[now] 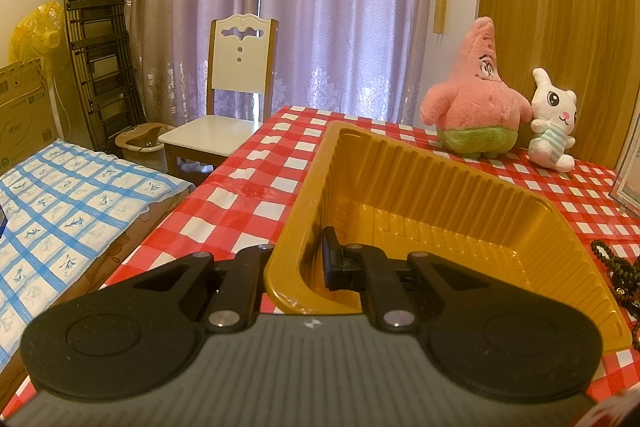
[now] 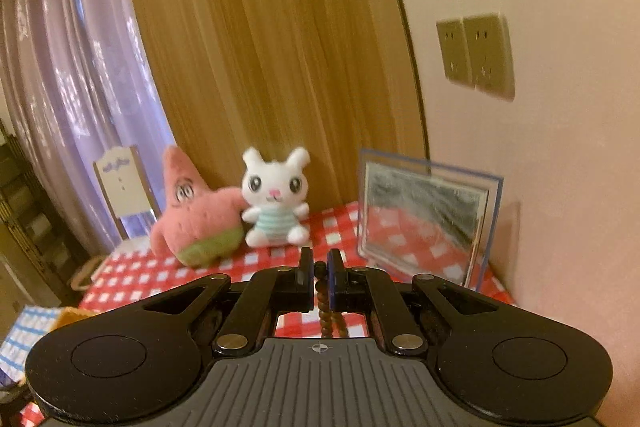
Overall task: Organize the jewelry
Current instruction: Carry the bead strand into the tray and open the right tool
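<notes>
While the left gripper [image 1: 310,259] pinches the gold tray's [image 1: 400,163] wall at six o'clock, the right gripper [image 2: 319,267] pinches a dangling bead string [image 2: 323,311].

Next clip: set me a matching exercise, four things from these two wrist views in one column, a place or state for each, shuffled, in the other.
Things
1. gold ribbed plastic tray
2. brown wooden bead string
3. pink star-shaped plush toy
4. clear-framed picture stand

Places or states
A. pinched between the right gripper's fingers
B. its wall clamped by the left gripper
C. upright near the pink wall
D. beside the white rabbit plush

Pairs: 1-B, 2-A, 3-D, 4-C
</notes>
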Available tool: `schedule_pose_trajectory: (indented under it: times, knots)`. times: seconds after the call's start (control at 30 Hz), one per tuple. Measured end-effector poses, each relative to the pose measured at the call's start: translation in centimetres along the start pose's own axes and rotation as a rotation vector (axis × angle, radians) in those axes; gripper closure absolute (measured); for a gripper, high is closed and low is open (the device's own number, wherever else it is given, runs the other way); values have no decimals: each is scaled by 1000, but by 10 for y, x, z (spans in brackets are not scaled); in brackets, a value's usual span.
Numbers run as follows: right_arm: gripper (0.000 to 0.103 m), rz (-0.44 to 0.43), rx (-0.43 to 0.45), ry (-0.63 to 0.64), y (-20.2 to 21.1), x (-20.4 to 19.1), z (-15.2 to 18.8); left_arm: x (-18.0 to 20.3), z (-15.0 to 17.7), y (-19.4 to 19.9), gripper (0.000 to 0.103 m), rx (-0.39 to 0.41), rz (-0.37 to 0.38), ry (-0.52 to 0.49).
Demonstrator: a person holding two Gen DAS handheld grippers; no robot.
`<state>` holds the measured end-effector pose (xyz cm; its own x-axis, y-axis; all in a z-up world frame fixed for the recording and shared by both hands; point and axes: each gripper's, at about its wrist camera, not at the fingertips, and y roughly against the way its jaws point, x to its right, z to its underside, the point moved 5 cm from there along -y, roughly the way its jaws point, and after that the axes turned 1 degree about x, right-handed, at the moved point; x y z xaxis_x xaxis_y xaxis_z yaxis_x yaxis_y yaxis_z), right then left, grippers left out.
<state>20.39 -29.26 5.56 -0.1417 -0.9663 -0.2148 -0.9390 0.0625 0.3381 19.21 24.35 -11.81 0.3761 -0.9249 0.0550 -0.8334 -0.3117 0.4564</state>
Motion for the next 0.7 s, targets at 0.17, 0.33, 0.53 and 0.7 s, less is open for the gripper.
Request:
schedule_pose_trajectory:
  times: [0.17,0.33,0.53,0.7]
  knots:
    - [97,-17,28,-4,19,-7,-15,3,0,1,93,5,4,-7]
    - [97,-27,28,5,31,-17,-23,5,0,1,93,6,6,-11]
    - [97,-99,9,14,34,-43,-26,5,-1,0,93,5,7,-19]
    - [97,-247,-28,1,24,-85,-23,4,-3,-1,93,5,9,-23]
